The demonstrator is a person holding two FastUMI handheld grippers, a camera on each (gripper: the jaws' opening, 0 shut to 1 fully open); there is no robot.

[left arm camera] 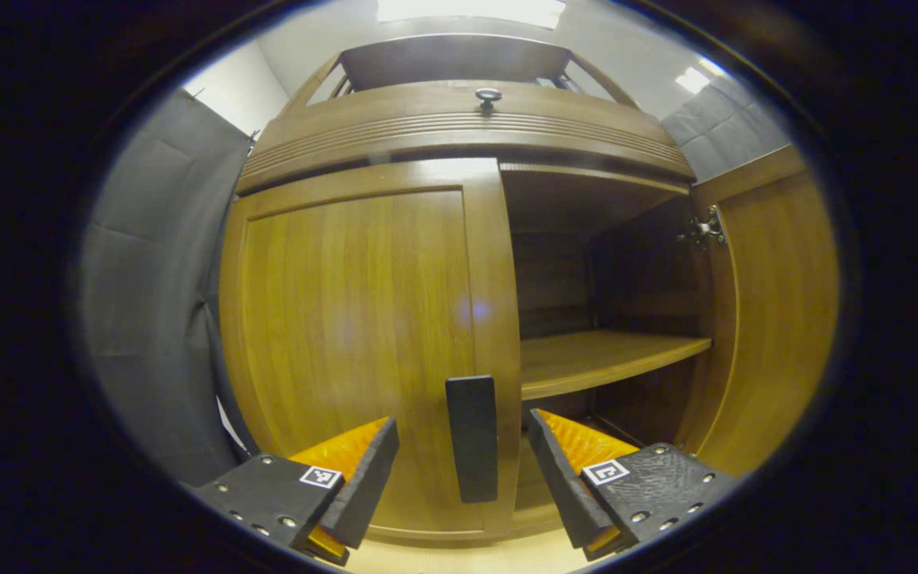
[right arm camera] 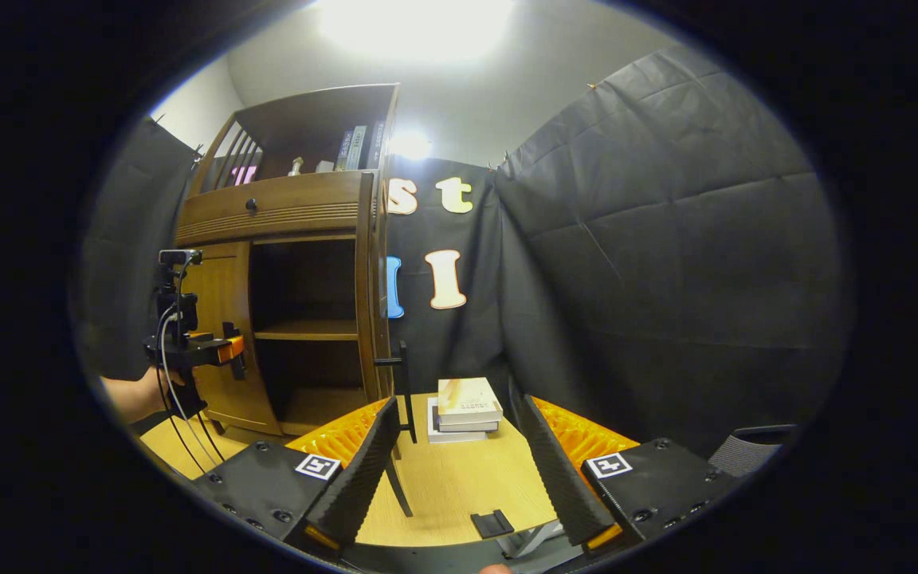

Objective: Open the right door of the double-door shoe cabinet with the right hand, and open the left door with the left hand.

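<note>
Between claw (left arm camera: 463, 470) fingers, door handle (left arm camera: 472, 438).

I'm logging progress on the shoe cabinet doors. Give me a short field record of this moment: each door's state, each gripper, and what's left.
right door: swung open, shelf exposed
left door: closed
left door handle: dark vertical bar, between the open fingers, untouched
left gripper: open, facing the handle
right gripper: open, holding nothing, back from the cabinet
remaining: grip the handle, pull the left door open
</note>
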